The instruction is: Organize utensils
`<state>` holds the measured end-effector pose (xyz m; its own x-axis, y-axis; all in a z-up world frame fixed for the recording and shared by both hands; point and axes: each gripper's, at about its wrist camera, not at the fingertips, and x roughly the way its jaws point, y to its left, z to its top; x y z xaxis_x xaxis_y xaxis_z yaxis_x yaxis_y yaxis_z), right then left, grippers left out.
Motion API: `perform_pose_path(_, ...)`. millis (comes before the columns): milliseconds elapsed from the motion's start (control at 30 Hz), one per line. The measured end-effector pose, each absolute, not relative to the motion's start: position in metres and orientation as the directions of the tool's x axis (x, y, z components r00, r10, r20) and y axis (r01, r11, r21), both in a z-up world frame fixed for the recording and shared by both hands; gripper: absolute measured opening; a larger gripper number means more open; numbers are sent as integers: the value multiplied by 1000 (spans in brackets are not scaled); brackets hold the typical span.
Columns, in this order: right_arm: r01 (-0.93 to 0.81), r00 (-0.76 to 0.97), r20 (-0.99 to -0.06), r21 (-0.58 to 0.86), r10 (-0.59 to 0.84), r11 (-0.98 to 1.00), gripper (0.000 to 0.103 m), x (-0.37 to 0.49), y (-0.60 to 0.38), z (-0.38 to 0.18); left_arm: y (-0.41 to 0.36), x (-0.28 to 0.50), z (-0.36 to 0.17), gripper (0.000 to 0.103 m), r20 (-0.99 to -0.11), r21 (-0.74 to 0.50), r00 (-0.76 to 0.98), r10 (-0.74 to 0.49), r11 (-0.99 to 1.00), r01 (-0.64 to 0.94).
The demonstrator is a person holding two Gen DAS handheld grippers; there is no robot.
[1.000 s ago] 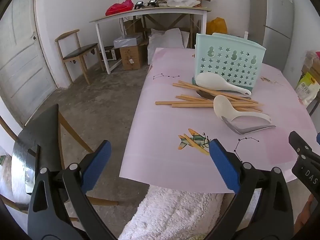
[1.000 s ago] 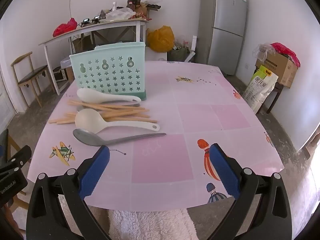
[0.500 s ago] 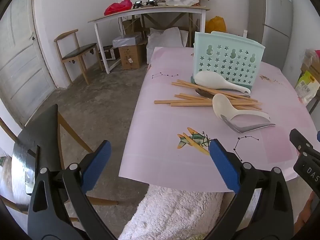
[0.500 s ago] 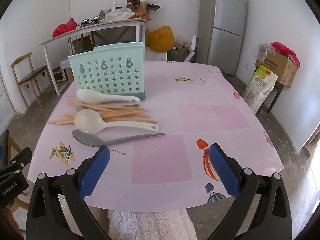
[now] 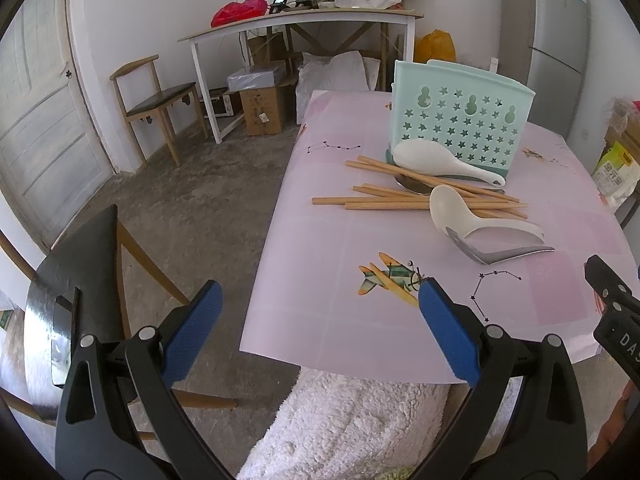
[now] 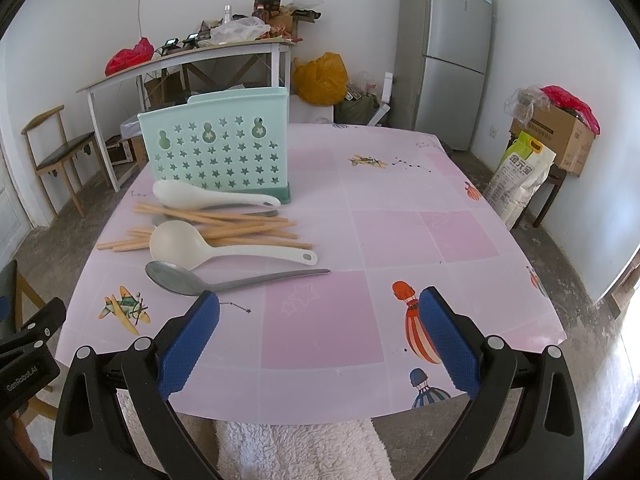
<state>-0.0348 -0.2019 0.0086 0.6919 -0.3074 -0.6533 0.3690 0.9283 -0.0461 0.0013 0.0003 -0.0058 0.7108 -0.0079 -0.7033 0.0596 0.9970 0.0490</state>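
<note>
Second metal spoon [image 6: 224, 213]: mostly covered by the chopsticks [image 6: 224, 229] and the upper white spoon [image 6: 208, 197]; only bowl edge and handle tip show. Utensil holder [image 6: 218, 152]: interior and compartments not visible from either view. Right claw [image 5: 612, 312]: cut off by the left view's edge. Left claw [image 6: 28, 344]: likewise cut off in the right view. Clutter on the far white desk [image 6: 240, 30]: too small to identify.

We find the mint perforated plastic utensil holder [image 6: 218, 148] upright on the pink-clothed table [image 6: 400, 240]; before it lie wooden chopsticks [image 6: 240, 228], two white plastic spoons [image 6: 208, 246], and nearest us a metal spoon [image 6: 188, 282].
</note>
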Motion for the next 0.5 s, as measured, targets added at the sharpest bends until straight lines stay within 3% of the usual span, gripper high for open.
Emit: perform_pose_path(500,369,691,-654,-47,-308,928,97,-33,-200,9,4,3,-5,95,-711,53,703,5,997,47)
